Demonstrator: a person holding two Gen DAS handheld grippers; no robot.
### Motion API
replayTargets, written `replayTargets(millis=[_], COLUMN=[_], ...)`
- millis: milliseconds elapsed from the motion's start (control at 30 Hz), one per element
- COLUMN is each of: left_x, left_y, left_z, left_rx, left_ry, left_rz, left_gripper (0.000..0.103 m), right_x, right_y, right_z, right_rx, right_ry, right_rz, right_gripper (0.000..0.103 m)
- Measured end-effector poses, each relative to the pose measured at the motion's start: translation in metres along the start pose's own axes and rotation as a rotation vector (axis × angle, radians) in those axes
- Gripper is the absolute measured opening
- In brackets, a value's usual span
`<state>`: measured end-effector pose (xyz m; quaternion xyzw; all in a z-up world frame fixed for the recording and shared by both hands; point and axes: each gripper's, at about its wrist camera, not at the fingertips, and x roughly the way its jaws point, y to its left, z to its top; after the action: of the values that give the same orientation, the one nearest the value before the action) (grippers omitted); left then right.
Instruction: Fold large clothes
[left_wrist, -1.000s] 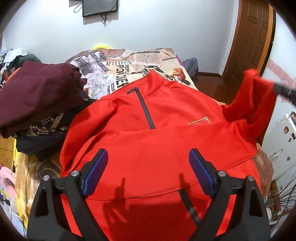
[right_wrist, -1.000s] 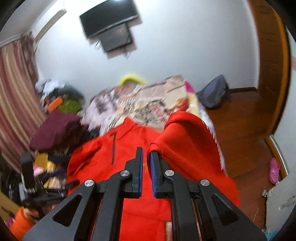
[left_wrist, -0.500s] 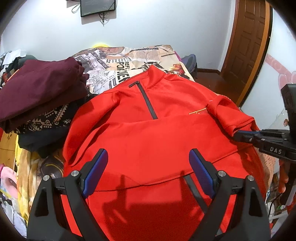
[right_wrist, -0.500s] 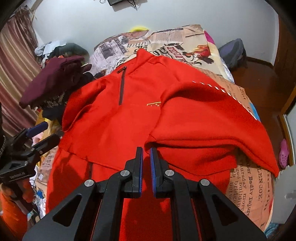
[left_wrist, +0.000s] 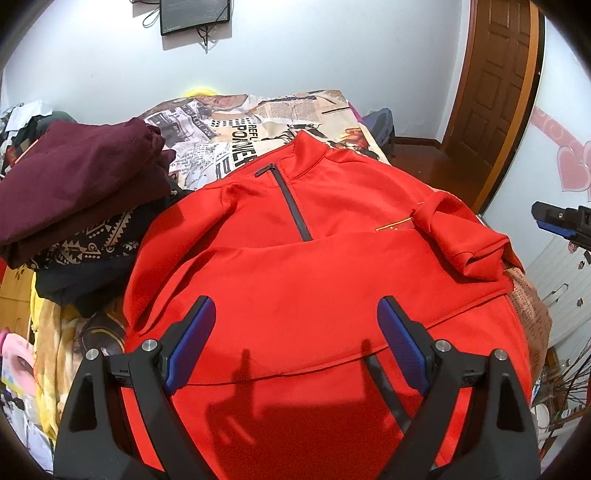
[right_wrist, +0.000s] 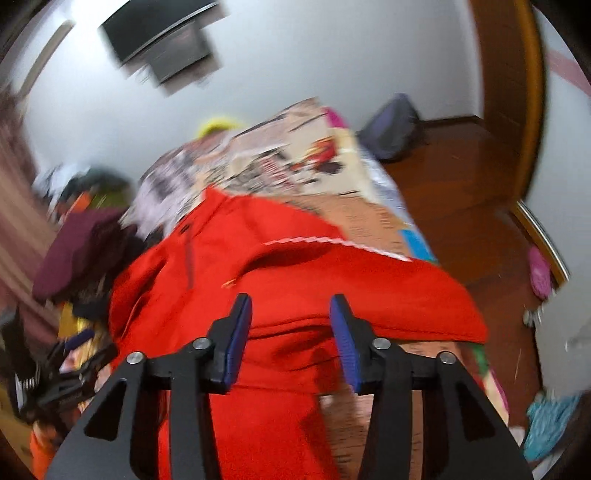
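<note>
A large red zip-neck top (left_wrist: 295, 258) lies face up on the bed, its lower part folded up across the chest. Its right sleeve (left_wrist: 461, 236) lies folded in over the right chest. My left gripper (left_wrist: 295, 321) hovers open over the folded part with nothing between its fingers. My right gripper (right_wrist: 291, 317) is opening above the sleeve (right_wrist: 369, 295); its blue pads stand apart and do not press the cloth. In the left wrist view the right gripper (left_wrist: 557, 221) shows at the right edge, clear of the garment.
A pile of folded dark clothes, maroon on top (left_wrist: 81, 177), sits left of the top. The newspaper-print bedcover (left_wrist: 258, 122) stretches behind the collar. A wooden door (left_wrist: 495, 92), wooden floor (right_wrist: 461, 192) and a dark bag (right_wrist: 391, 129) lie to the right.
The right gripper brought the sleeve down onto the right chest, let go of it and drew back to the right. The left gripper stayed open and still.
</note>
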<state>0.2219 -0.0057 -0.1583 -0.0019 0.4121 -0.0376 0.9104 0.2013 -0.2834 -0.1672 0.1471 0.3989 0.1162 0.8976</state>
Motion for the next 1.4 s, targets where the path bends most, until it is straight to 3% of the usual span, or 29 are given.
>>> replayTargets(millis=[267, 567, 767, 967, 1100, 1400], left_x=[0.007, 0.020, 0.024, 0.028, 0.027, 0.013], left_y=[-0.006, -0.012, -0.008, 0.000, 0.005, 0.017], left_z=[0.001, -0.003, -0.002, -0.002, -0.003, -0.003], left_rx=[0.008, 0.009, -0.002, -0.024, -0.030, -0.060], left_ry=[0.015, 0.049, 0.054, 0.054, 0.050, 0.009], left_rz=[-0.004, -0.010, 0.004, 0.020, 0.030, 0.038], left_gripper=[0.089, 0.089, 0.089, 0.089, 0.089, 0.089], right_x=[0.010, 0.052, 0.068, 0.077, 0.069, 0.009], right_y=[-0.071, -0.103, -0.123, -0.123, -0.109, -0.035], right_z=[-0.013, -0.033, -0.029, -0.013, 0.003, 0.056], right_rx=[0.336, 0.551, 0.666, 0.598, 0.475, 0.164], right_ry=[0.055, 0.171, 0.140, 0.114, 0.090, -0.088], right_rz=[0.035, 0.121, 0.164, 0.105, 0.055, 0.092], right_gripper=[0.041, 0.041, 0.041, 0.040, 0.013, 0.008])
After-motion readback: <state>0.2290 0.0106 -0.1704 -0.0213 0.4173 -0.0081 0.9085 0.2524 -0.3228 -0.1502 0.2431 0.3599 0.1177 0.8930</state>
